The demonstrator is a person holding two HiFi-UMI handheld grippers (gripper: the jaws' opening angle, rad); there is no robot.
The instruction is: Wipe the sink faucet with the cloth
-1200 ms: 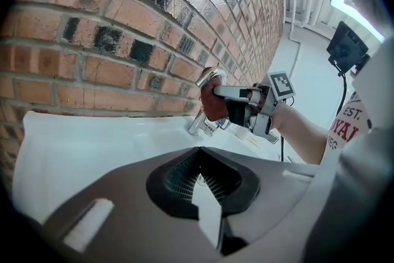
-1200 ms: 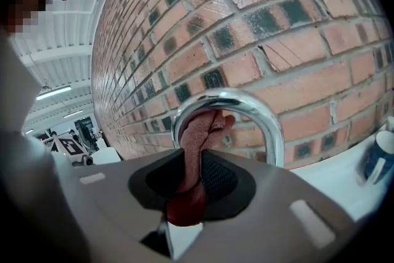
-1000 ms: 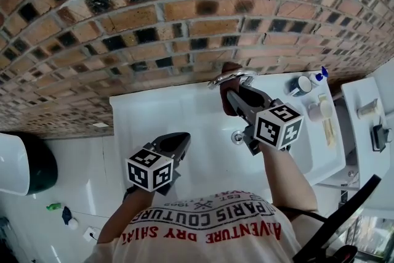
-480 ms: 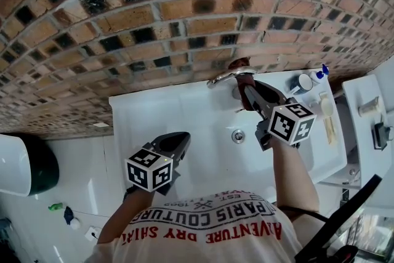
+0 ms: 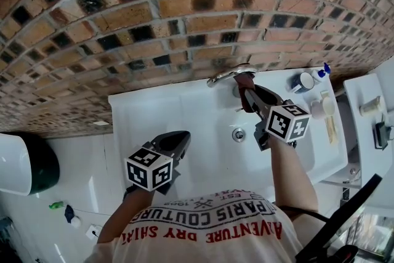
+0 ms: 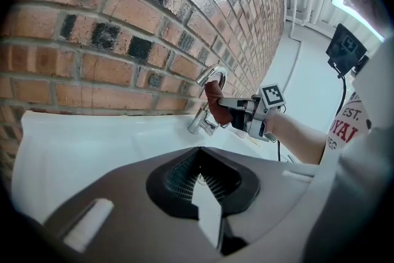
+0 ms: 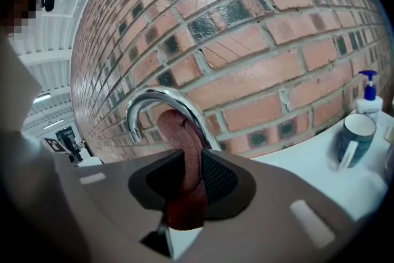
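Note:
A chrome curved faucet (image 5: 229, 75) (image 7: 161, 108) (image 6: 207, 77) rises at the back of the white sink (image 5: 160, 126) against the brick wall. My right gripper (image 5: 249, 95) (image 7: 186, 166) is shut on a reddish-brown cloth (image 7: 182, 145) (image 5: 244, 80) (image 6: 215, 103), and the cloth's top rests against the faucet's arch. My left gripper (image 5: 178, 142) (image 6: 203, 185) hangs over the sink's near left part, shut with nothing in it, well away from the faucet.
A drain (image 5: 239, 135) lies in the basin. At the sink's right end stand a mug (image 5: 301, 84) (image 7: 354, 135), a blue-capped pump bottle (image 5: 319, 74) (image 7: 368, 95) and a white cup (image 5: 318, 109). A white shelf (image 5: 369, 126) with small items is further right.
My right gripper with the cloth has shifted right and toward the wall along the faucet, then eased slightly back. The left gripper has stayed in place.

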